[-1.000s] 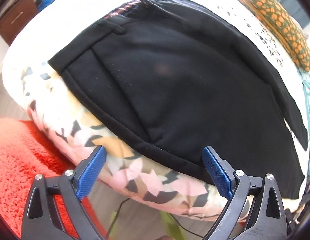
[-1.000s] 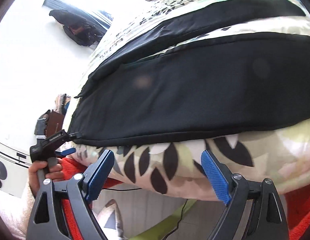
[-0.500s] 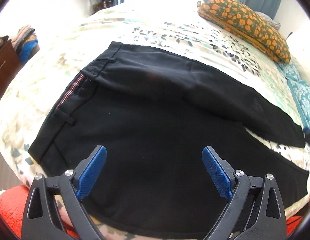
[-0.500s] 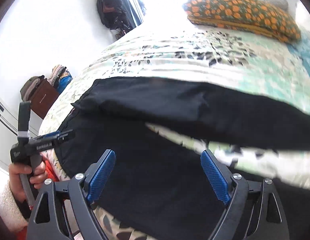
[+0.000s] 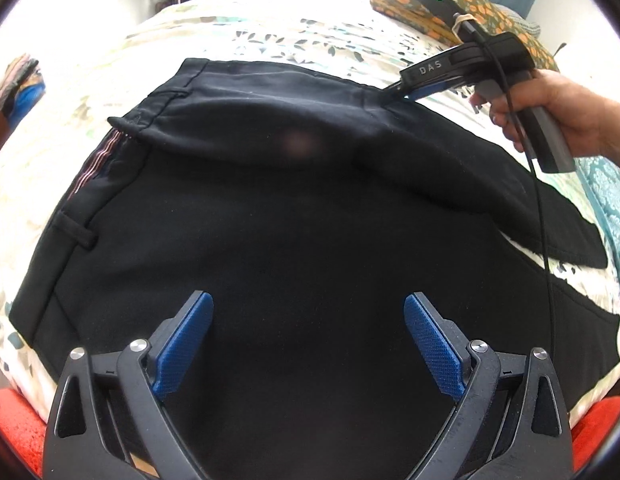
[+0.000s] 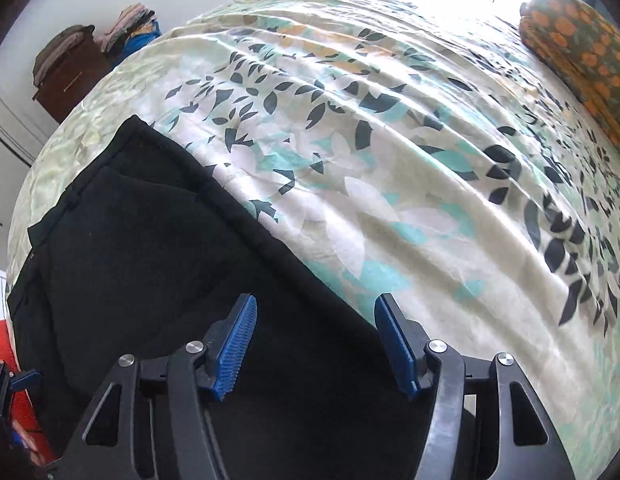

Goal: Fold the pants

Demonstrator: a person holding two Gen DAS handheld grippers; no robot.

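Pants [image 5: 310, 220] lie on the bed [image 6: 390, 140], pillow [image 5: 470, 4] apparently behind.

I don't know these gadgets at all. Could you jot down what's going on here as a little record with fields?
Setting: bed with a leaf-print bedspread
Garment: black pants spread flat, legs still apart, not yet folded
Left gripper: open, nothing between its pads, above the near leg
Right gripper: jaws have just been closing over the far leg's outer edge; cloth lies between them, pads not yet pressing
Person: a hand holds the right gripper's handle
Also there: orange patterned pillow
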